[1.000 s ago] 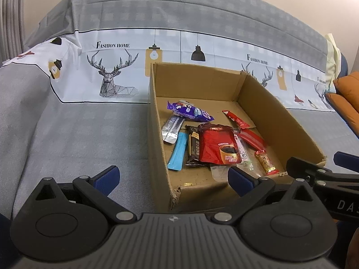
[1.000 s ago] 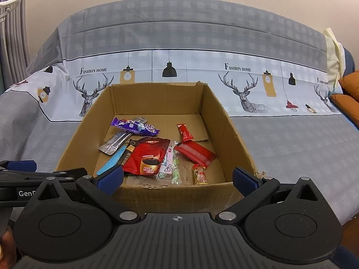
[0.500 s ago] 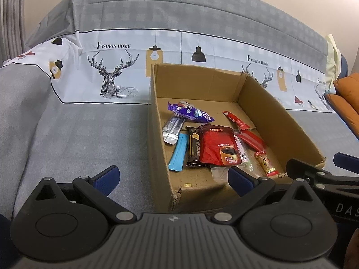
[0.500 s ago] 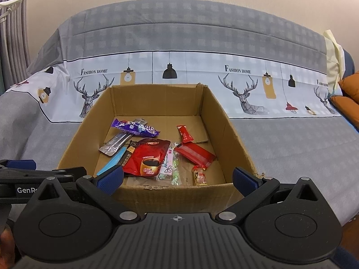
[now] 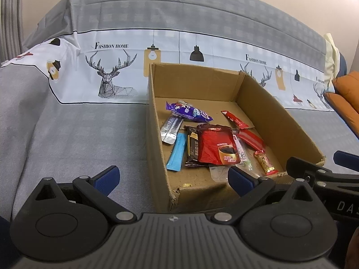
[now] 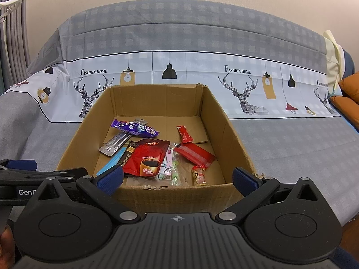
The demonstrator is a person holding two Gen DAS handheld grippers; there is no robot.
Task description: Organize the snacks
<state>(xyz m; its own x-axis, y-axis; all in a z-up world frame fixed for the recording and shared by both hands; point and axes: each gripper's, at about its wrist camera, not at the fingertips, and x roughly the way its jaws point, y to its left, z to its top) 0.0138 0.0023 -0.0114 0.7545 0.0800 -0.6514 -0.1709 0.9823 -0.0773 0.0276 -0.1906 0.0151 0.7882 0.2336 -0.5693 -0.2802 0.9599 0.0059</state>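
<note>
both claws spread wide, nothing in them: left gripper and right gripper sit just short of the cardboard box, snacks piled inside.

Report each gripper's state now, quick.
Left gripper: open, holding nothing.
Right gripper: open, holding nothing.
</note>
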